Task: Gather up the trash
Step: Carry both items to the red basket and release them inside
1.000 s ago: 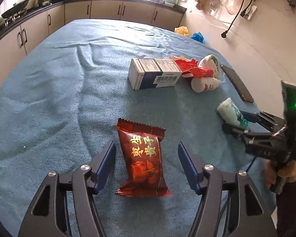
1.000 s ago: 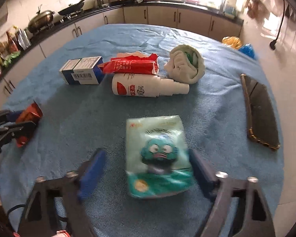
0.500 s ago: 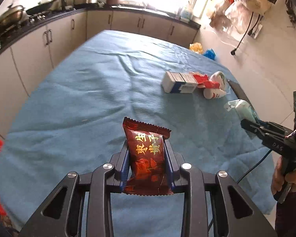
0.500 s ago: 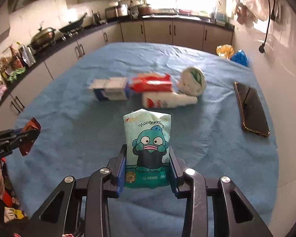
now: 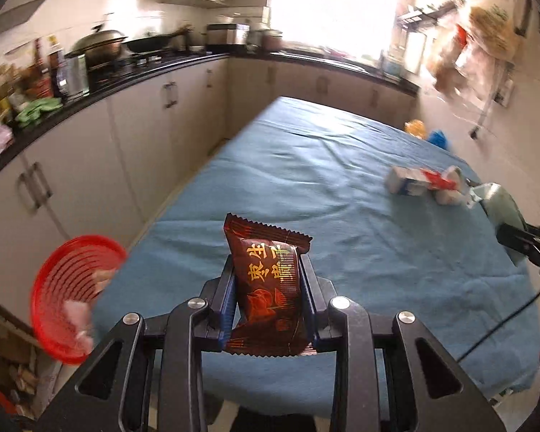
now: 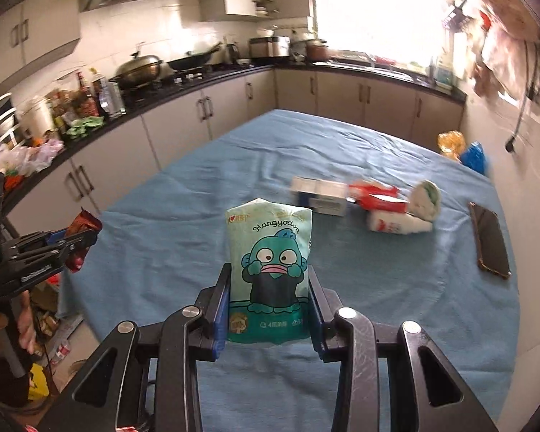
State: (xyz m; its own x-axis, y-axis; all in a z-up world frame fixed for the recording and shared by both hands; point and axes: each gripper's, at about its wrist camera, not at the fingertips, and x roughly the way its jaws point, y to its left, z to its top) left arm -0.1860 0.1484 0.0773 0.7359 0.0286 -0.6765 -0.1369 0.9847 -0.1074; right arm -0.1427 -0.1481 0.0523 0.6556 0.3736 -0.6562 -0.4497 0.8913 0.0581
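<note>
The left tool [image 5: 269,297] is clamped on a dark red snack packet [image 5: 268,288], its blue pads pressing both long sides. The packet stands upright in the grip, long axis running away from the camera, serrated top edge pointing up and forward, gold characters facing the lens; it is lifted clear of the desk [image 5: 324,187], which carries a blue cloth. The right tool [image 6: 269,304] is clamped in like manner on a pale green tissue pack [image 6: 270,273] printed with a cartoon fish figure; the pack is upright, long axis along the fingers, top end pointing up and forward, held above the near part of the desk. A red mesh basket [image 5: 72,295] sits off the desk's left edge at floor side in the left wrist view, with pale scraps inside; detail is blurred. Remaining on the desk, toward its far right: a white and blue carton [image 6: 320,194] lying on its side, a red wrapper [image 6: 376,192] touching it, a white bottle [image 6: 396,223] lying flat just in front of the wrapper, and a crumpled white wad [image 6: 426,196] beside the bottle's end. A dark phone [image 6: 489,241] lies flat near the right edge, apart from the group. In each wrist view the other tool shows at the frame edge with its load.
</note>
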